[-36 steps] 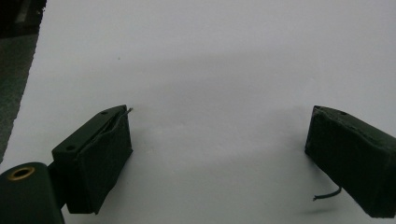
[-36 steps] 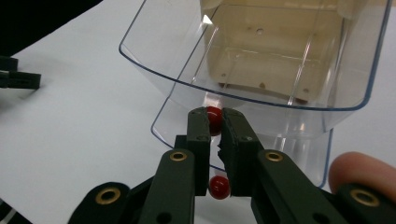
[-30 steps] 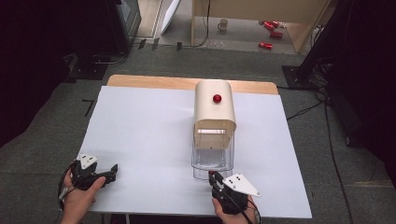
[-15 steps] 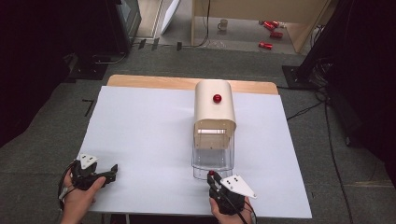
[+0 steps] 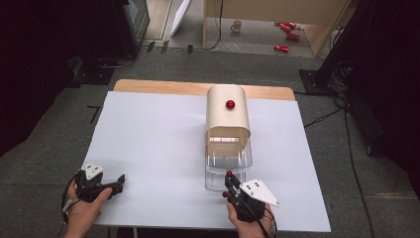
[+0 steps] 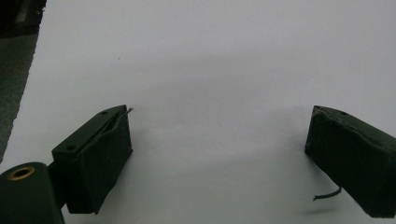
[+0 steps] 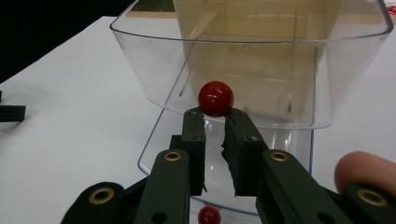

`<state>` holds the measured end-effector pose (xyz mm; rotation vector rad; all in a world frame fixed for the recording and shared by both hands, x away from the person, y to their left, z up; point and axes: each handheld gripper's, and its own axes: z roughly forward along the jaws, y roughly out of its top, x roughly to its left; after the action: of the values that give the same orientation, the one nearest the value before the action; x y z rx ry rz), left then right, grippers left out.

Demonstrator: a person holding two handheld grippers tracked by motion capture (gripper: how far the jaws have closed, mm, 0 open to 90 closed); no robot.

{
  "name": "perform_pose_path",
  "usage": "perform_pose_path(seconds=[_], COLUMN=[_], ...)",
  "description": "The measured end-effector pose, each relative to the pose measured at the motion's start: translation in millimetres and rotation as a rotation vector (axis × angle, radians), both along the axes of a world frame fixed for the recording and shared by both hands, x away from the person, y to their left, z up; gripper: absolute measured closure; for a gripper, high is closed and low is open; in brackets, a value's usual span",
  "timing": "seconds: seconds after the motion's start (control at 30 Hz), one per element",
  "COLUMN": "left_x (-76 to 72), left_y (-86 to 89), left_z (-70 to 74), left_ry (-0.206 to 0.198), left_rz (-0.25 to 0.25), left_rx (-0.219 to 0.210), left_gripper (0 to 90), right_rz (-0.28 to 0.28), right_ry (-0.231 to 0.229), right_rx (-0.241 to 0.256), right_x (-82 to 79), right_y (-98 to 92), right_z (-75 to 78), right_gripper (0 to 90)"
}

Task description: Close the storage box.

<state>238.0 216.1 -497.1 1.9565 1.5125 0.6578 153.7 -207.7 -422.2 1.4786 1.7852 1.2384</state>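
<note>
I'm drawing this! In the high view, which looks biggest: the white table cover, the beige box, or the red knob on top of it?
1. White table cover, biggest by far.
2. Beige box.
3. Red knob, tiny.
No ties.

Bread bin (image 5: pixel 227 111) mid-table, clear drawer (image 5: pixel 228 166) before it – right tongs (image 5: pixel 228 182) at drawer front, left tongs (image 5: pixel 120 181) far left.

White-covered table (image 5: pixel 158 148) with beige-topped clear bin (image 5: pixel 228 144)
</note>
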Motion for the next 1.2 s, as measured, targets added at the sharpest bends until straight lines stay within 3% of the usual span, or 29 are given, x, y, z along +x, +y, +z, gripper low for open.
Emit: perform_pose_path(seconds=[0.17, 0.4, 0.67, 1.2], left_x=[0.0, 0.0, 0.1, -0.1], left_y=[0.0, 0.2, 0.1, 0.3], left_z=[0.0, 0.0, 0.0, 0.0], left_ry=[0.000, 0.001, 0.001, 0.000], left_rz=[0.000, -0.001, 0.000, -0.001], left_rx=[0.000, 0.000, -0.001, -0.002], left_gripper=[7.0, 6.9, 6.9, 7.0], right_rz=[0.000, 0.006, 0.012, 0.011], right_ry=[-0.010, 0.015, 0.016, 0.010], right_rx=[-0.001, 0.023, 0.019, 0.022], right_x=[14.1, 35.5, 56.9, 77.7], right_y=[0.5, -2.3, -2.7, -3.1], right_z=[9.5, 12.0, 14.6, 12.3], right_gripper=[79.4, 79.3, 78.8, 75.5])
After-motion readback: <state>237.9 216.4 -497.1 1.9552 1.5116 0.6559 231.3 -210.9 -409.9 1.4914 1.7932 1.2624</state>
